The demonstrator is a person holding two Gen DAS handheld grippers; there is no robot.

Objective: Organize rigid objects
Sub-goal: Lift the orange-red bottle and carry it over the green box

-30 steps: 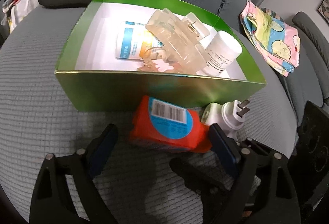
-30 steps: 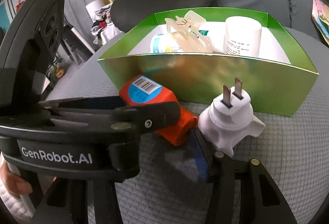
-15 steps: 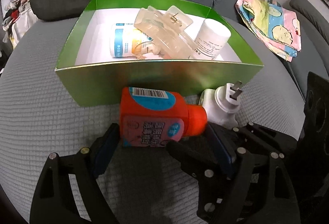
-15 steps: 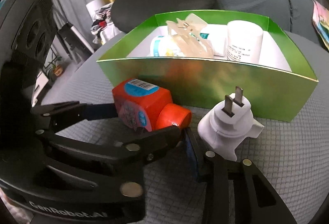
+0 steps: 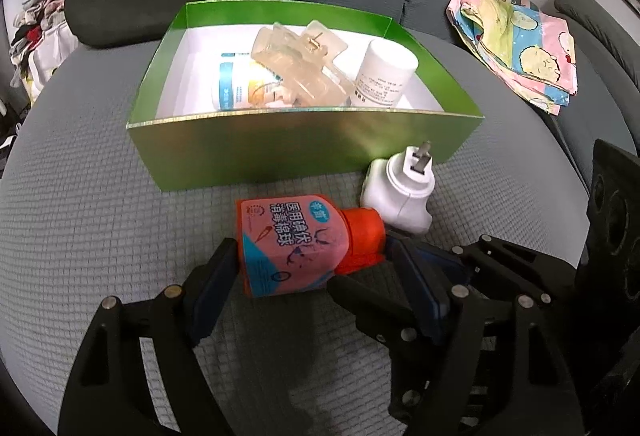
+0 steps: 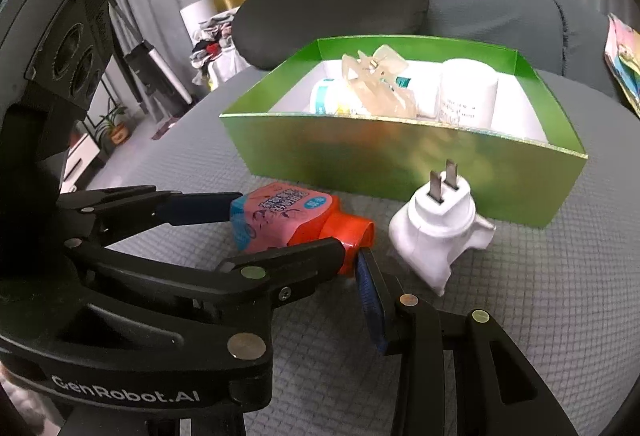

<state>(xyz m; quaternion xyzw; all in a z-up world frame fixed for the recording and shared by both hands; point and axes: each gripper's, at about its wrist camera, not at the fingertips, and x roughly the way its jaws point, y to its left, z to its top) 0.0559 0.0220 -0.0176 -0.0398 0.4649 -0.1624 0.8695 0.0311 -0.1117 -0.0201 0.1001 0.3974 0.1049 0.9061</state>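
**A:** How is the left gripper (image 5: 312, 260) found?

**B:** It is clamped on the orange bottle (image 5: 292, 248). Its jaws have just been closing. One pad is pressed against the bottle's base and the other against its cap.

**A:** And the right gripper (image 6: 320, 260)?

**B:** Its jaws have just been closing too, but a gap is left between them and nothing is held. One finger of the left gripper is seen between its fingers.

**A:** Where is the bottle placed?

**B:** It is held on its side just in front of the green box (image 5: 280, 144), near the front wall. The cap is turned toward the white plug (image 5: 404, 192).

**A:** And the plug?

**B:** It is set on the grey cushion (image 5: 80, 196), close to the box's front right corner, prongs upward.

**A:** What is kept inside the box?

**B:** A clear hair clip (image 5: 300, 72) is laid over a labelled bottle (image 5: 236, 84). A white bottle (image 5: 382, 76) is stood at the right end.

**A:** Beyond the box?

**B:** A patterned cloth (image 5: 516, 40) is seen to its right.
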